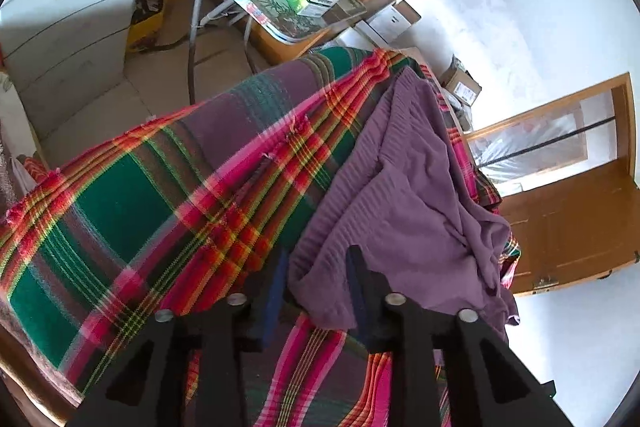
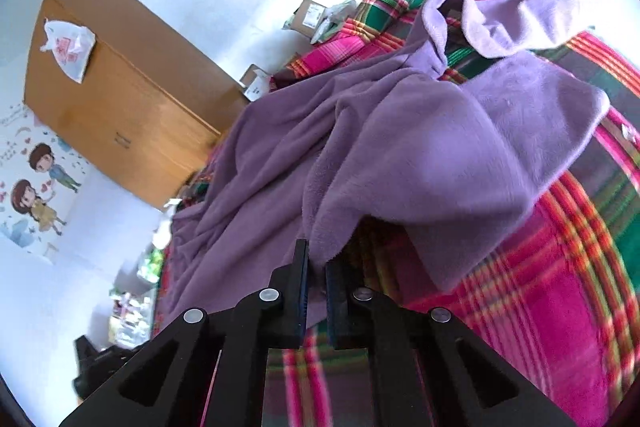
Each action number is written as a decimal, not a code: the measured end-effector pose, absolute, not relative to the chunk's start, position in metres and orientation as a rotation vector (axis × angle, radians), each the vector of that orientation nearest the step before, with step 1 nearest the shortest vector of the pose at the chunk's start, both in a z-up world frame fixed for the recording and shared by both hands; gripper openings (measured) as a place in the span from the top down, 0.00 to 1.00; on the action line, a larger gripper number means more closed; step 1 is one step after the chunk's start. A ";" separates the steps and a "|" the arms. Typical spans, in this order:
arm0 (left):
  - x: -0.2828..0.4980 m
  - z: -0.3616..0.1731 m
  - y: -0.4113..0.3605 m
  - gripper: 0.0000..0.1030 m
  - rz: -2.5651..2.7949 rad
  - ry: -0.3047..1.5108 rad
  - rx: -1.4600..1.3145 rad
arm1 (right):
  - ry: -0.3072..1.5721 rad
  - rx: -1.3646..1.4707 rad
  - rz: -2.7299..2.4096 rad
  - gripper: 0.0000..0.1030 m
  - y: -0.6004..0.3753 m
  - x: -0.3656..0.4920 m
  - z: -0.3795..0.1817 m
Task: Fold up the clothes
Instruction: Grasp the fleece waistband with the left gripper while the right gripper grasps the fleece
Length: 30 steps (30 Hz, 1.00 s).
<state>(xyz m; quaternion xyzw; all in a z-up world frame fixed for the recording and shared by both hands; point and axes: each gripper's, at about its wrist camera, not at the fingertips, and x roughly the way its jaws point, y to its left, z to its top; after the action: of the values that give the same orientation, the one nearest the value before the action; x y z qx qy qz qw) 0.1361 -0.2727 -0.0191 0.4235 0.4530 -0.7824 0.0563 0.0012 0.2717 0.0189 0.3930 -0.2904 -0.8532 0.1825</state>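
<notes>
A purple fleece garment (image 1: pixel 404 187) lies crumpled on a bed covered by a plaid blanket (image 1: pixel 160 195) in red, green and pink. In the left wrist view its ribbed hem reaches in between the fingers of my left gripper (image 1: pixel 318 263), which stand apart and open around it. In the right wrist view the same purple garment (image 2: pixel 400 147) is bunched and partly lifted off the plaid blanket (image 2: pixel 560 287). My right gripper (image 2: pixel 317 261) is shut on an edge of that garment, the fingers nearly touching.
A folding table (image 1: pixel 280 7) with a green box and white bags stands beyond the bed, beside white drawers (image 1: pixel 68 19). A wooden wardrobe (image 2: pixel 120 99), cardboard boxes (image 2: pixel 308 13) and a wooden door (image 1: pixel 568 227) surround the bed.
</notes>
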 end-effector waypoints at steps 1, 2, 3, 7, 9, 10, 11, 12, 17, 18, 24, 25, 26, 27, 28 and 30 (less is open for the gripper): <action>0.137 -0.018 -0.272 0.66 -2.379 1.375 1.283 | -0.819 1.095 -2.413 0.93 0.273 0.007 0.022; 0.136 -0.018 -0.271 0.65 -2.383 1.373 1.284 | -0.816 1.083 -2.420 0.93 0.275 0.013 0.024; 0.136 -0.018 -0.270 0.65 -2.380 1.370 1.289 | -0.813 1.073 -2.425 0.93 0.276 0.019 0.026; 0.131 -0.016 -0.267 0.64 -2.374 1.337 1.305 | -0.780 1.067 -2.463 0.93 0.283 0.034 0.026; 0.128 -0.015 -0.265 0.64 -2.375 1.315 1.312 | -0.777 1.062 -2.493 0.93 0.290 0.034 0.025; 0.128 -0.015 -0.265 0.64 -2.374 1.311 1.313 | -0.778 1.060 -2.508 0.93 0.293 0.034 0.025; 0.128 -0.015 -0.265 0.64 -2.374 1.307 1.314 | -0.791 1.067 -2.509 0.93 0.296 0.032 0.023; 0.128 -0.015 -0.264 0.64 -2.374 1.304 1.315 | -0.809 1.075 -2.505 0.93 0.297 0.029 0.021; 0.127 -0.016 -0.264 0.80 -2.378 1.231 1.308 | -0.824 1.098 -2.508 0.93 0.298 0.025 0.014; 0.127 -0.016 -0.264 0.82 -2.380 1.218 1.306 | -0.830 1.099 -2.504 0.93 0.298 0.024 0.014; 0.131 -0.013 -0.269 0.91 -2.405 1.257 1.255 | -0.834 1.067 -2.492 0.93 0.301 0.024 0.018; 0.131 -0.012 -0.270 0.91 -2.408 1.261 1.246 | -0.834 1.064 -2.491 0.93 0.302 0.024 0.019; 0.131 -0.011 -0.270 0.91 -2.409 1.267 1.240 | -0.834 1.061 -2.489 0.93 0.302 0.024 0.020; 0.131 -0.009 -0.270 0.92 -2.414 1.269 1.234 | -0.834 1.055 -2.490 0.93 0.303 0.025 0.022; 0.132 -0.007 -0.270 0.92 -2.421 1.272 1.226 | -0.833 1.048 -2.491 0.93 0.303 0.026 0.024; 0.133 -0.004 -0.271 0.92 -2.431 1.280 1.208 | -0.842 1.029 -2.494 0.93 0.306 0.029 0.027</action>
<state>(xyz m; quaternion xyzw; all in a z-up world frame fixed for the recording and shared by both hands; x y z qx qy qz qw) 0.1331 -0.2706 -0.0040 0.4015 0.4253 -0.8081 0.0701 0.0291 0.3063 0.0274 0.3594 -0.2944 -0.8715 0.1570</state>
